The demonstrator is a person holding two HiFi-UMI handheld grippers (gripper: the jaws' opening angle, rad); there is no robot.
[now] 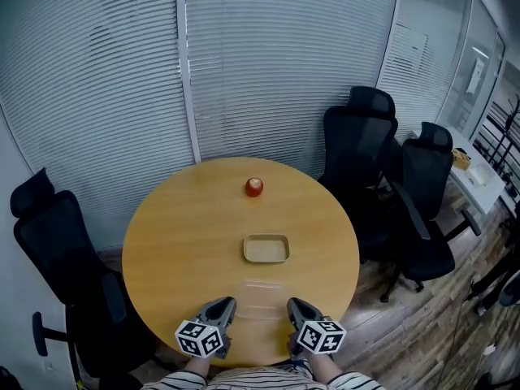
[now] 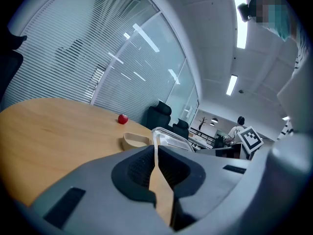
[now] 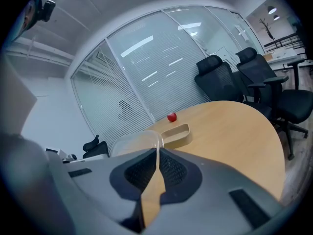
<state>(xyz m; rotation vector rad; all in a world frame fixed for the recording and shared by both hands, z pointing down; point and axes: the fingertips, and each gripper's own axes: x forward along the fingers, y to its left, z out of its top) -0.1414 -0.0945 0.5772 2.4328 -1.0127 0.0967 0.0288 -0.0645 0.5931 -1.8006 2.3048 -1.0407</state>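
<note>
Tabletop [image 1: 175, 234]: left gripper [image 1: 225, 305], right gripper [image 1: 296, 305] tight on clear lid [image 1: 262, 293], perhaps; tray [image 1: 246, 250], apple [image 1: 254, 187] beyond.

We sit at a round wooden table [image 1: 175, 234] in a glass-walled meeting room. Behind it, grey slatted blinds [image 1: 97, 96] cover tall panes, which are split by a white post [image 1: 188, 71]. One black office chair [image 1: 57, 250] stands at the table's left, another chair [image 1: 361, 145] at its far right, and a third chair [image 1: 426, 210] just beside that one. Under them we see a floor [image 1: 422, 331] of grey-brown wood planks. A white desk [image 1: 479, 181] runs along the right edge, and long ceiling lights [image 2: 240, 18] glow overhead.
</note>
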